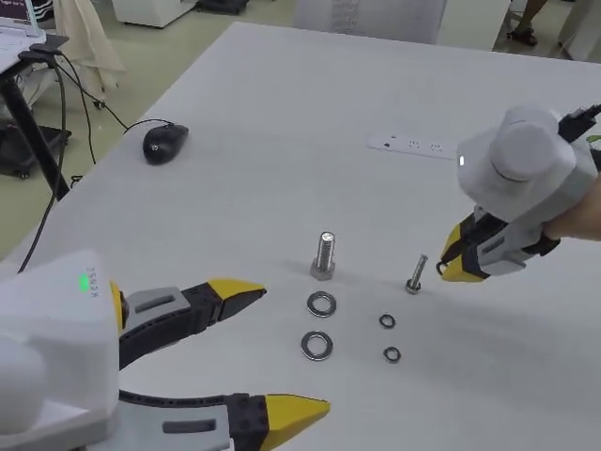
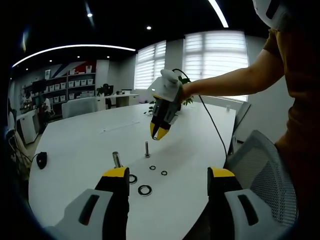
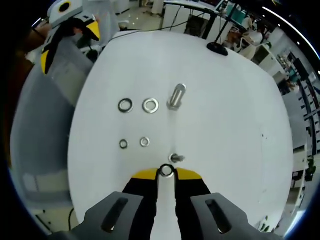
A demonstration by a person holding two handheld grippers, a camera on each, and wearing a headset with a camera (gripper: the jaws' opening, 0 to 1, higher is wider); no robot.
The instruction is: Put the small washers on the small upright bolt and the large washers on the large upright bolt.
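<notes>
Washer pinched at the tips of its yellow jaws, the right gripper [image 1: 449, 265] hovers just beside the small upright bolt [image 1: 414, 274] on the white table [image 1: 282, 141]. The held small washer [image 3: 166, 171] is gripped by its rim between nearly closed jaws, and the bolt stands just ahead of it in the right gripper view. Two more small washers [image 1: 387, 321] lie flat near that bolt. Two large washers [image 1: 321, 303] lie just in front of the large upright bolt [image 1: 323, 256]. The left gripper [image 1: 287, 349] hangs low at the near side, jaws spread wide and empty.

The thin rim grip looks easy to lose, so a tilt could drop the washer. A nudge from the jaw tips could also topple the slender bolt, which appears to stand free on its head. In the head view the held washer is hard to pick out against the jaw tips, and the left gripper is cut off by the frame. Whether either bolt already carries a washer cannot be told.
</notes>
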